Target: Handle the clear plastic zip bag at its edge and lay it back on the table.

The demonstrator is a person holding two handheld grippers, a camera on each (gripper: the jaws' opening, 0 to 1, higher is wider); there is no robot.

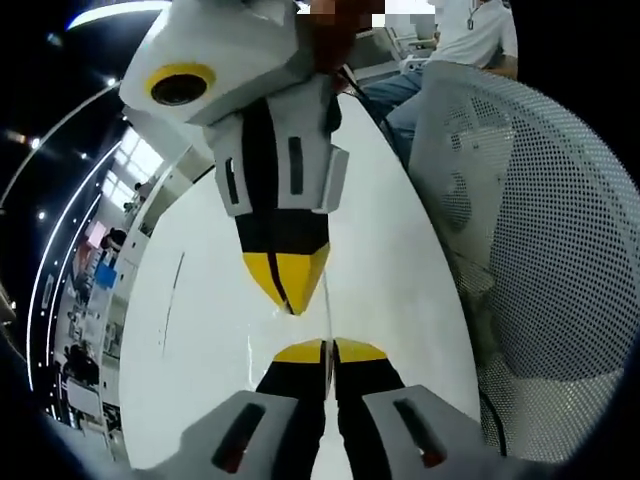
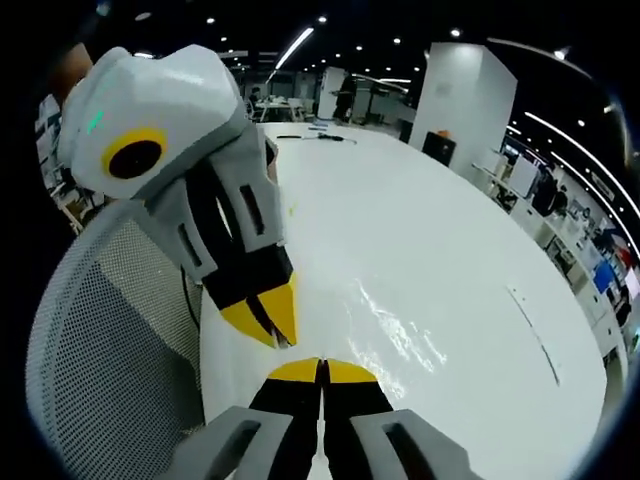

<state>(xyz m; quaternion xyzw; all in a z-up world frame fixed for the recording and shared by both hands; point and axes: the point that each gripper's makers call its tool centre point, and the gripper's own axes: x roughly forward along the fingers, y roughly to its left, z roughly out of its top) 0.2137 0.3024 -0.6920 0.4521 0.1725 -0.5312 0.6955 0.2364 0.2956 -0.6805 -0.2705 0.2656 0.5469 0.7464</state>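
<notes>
Left tongs [image 1: 328,347] and right tongs [image 2: 322,367] tip to tip, both clenched on clear bag [image 2: 395,330] edge above white table [image 2: 430,240].

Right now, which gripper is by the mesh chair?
The left gripper: it overlaps the mesh chair; the right gripper points out over the white table.

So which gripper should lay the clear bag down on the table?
Probably the left gripper: a thin edge of the zip bag seems to run into its shut jaws. The right gripper is shut too, tip to tip with it, over the white table.
</notes>
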